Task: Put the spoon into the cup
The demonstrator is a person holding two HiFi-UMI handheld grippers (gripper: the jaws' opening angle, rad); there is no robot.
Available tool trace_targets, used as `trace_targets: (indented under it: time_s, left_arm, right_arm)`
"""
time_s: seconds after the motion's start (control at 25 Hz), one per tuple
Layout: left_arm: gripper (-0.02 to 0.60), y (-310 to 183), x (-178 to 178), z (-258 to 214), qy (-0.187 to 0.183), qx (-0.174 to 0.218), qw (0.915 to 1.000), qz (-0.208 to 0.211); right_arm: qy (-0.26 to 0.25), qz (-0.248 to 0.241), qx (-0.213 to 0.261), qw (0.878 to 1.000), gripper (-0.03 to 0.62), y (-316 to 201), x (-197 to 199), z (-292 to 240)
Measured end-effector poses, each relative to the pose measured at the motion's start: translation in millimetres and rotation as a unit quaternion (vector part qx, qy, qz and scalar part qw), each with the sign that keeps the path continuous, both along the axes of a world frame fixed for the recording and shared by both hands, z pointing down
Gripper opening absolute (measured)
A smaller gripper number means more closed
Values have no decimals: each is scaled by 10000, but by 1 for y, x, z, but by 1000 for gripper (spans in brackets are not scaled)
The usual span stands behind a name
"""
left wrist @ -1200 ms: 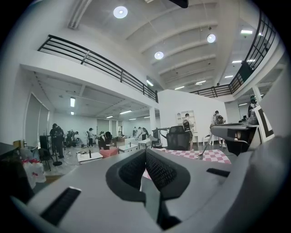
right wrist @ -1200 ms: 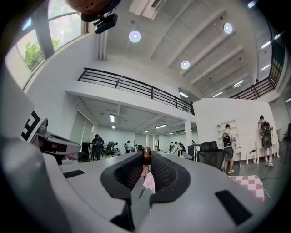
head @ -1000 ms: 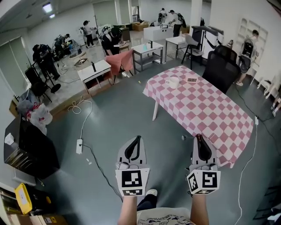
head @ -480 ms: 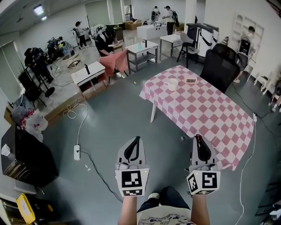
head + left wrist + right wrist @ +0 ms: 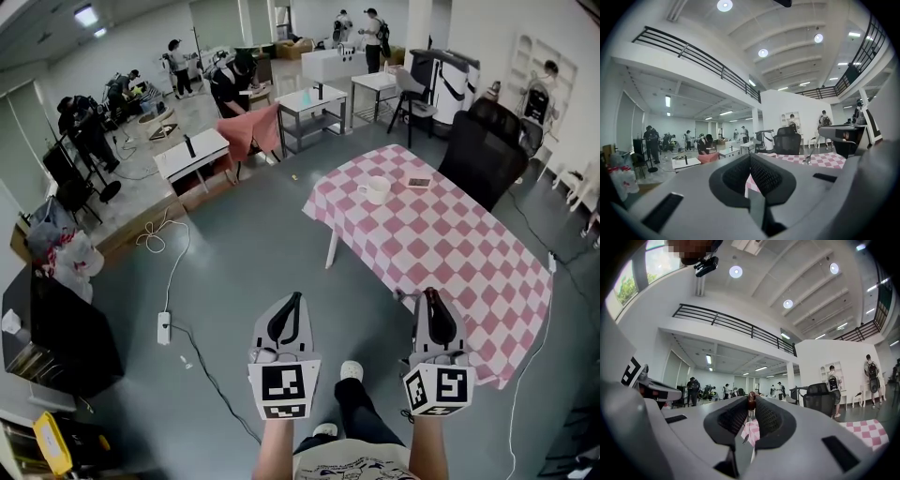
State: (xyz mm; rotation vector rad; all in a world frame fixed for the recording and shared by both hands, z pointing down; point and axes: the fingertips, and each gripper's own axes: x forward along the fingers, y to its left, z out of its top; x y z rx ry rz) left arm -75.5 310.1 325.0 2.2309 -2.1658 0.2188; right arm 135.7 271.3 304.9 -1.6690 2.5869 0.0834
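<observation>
The left gripper and right gripper are showing smooth, matt grey plastic shells, with black pads looking finely ribbed and rubbery. The spoon pinched in the right gripper is presenting a thin, shiny metal stem topped by a glossy reddish-brown end. The tablecloth is hanging as soft, matt pink-and-white checked cloth, and the cup on it is looking white, smooth and faintly glossy. The grey floor is giving off a dull sheen, while the office chair is reading as matt black fabric or mesh.
</observation>
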Motion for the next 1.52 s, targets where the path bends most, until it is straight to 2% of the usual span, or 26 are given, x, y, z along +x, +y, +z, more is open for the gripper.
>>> trace_targets:
  time_s: [0.52,0.72,0.88,1.2,1.52]
  left_arm:
    - [14,-166,-2,-12,-58,41,9993,-354]
    - [14,-233,2,-22,-26,227,9985,-489]
    - [14,-274,7,-19,-139,125,9984,-542]
    - [14,-334,9,-3,-142,-72,9983,-560]
    - [14,-390,-4,9,-98,-191,9985,-510]
  right_arm:
    - [-69,-272,36,9996,60,-185,1,-10]
    - [-96,-362,125,9992,60,-257,5,-19]
    - [-79,-482,186,9986,60,-305,8,-17]
    - [-133,-517,-42,9986,60,-367,7,-1]
    - [-77,-493,-227,9985,60,-421,-5,16]
